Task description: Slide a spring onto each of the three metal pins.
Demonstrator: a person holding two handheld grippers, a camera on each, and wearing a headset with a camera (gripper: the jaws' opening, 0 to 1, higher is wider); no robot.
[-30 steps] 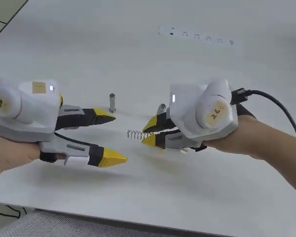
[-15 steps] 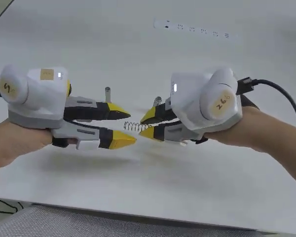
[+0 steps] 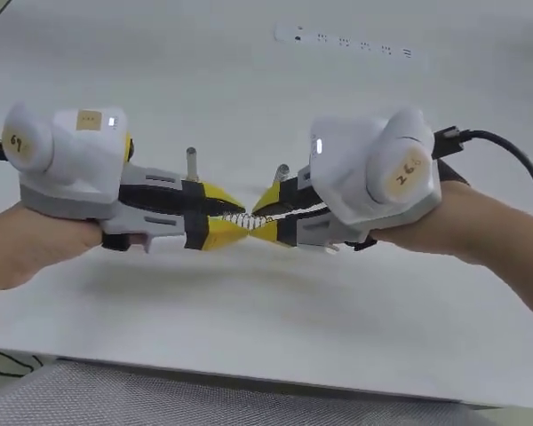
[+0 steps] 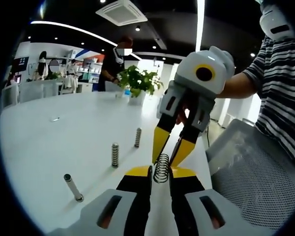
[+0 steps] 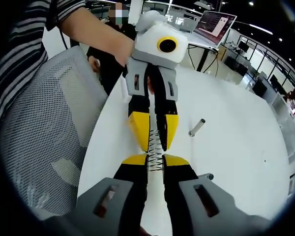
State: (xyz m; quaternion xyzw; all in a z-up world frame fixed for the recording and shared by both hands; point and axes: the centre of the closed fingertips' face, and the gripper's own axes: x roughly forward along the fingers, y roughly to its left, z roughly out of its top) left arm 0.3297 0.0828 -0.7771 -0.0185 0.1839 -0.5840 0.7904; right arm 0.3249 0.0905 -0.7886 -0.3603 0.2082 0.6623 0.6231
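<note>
My left tongs (image 3: 220,220) and right tongs (image 3: 266,219) meet tip to tip above the counter (image 3: 249,337), both clenched on one spring (image 3: 240,218). A bare pin (image 3: 192,165) stands at eleven o'clock from it.

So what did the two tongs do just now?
The left tongs swung in toward the right tongs and shut on the free end of the spring. The right tongs kept their grip on the other end, and the bare pin stayed standing.
</note>
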